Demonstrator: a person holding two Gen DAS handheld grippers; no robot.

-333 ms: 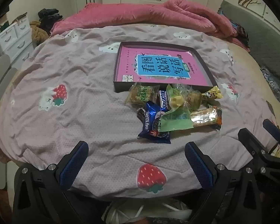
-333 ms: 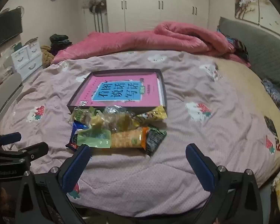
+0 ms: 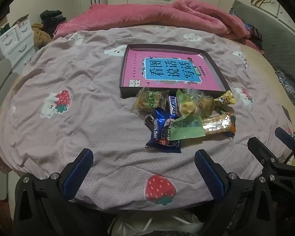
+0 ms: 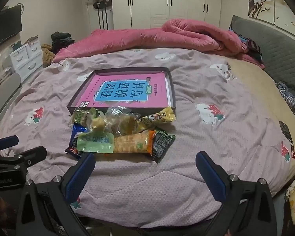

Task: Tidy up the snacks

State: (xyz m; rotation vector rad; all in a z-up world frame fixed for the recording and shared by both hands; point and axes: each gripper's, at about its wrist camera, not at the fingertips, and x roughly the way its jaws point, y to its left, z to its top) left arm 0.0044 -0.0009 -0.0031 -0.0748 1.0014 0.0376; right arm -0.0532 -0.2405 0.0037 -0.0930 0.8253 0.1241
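I see both claws spread wide and empty. My left gripper point(image 3: 143, 163) hangs over the near edge of the bed, angled down at the mauve quilt point(image 3: 78, 122), with nothing between its blue pads point(image 3: 78, 175). My right gripper point(image 4: 145, 169) sits just beside it, equally released — its black frame shows at the right edge of the left wrist view.

The snacks point(image 3: 184, 118) lie in a loose, overlapping pile on the quilt, right against the near wall of a shallow dark tray point(image 3: 125, 74). I can pick out a blue cookie packet point(image 3: 163, 135) nearest the left gripper, a pale green wrapper point(image 3: 186, 127) lying over it, an orange-ended bar point(image 4: 133, 143) and a dark green packet point(image 4: 162, 143) nearest the right gripper, and a yellow candy point(image 4: 163, 116) touching the tray's front edge. Inside the tray lies a pink book point(image 4: 127, 92) — no snack rests in there. A rumpled pink blanket point(image 3: 157, 17) is heaped at the far side of the bed.
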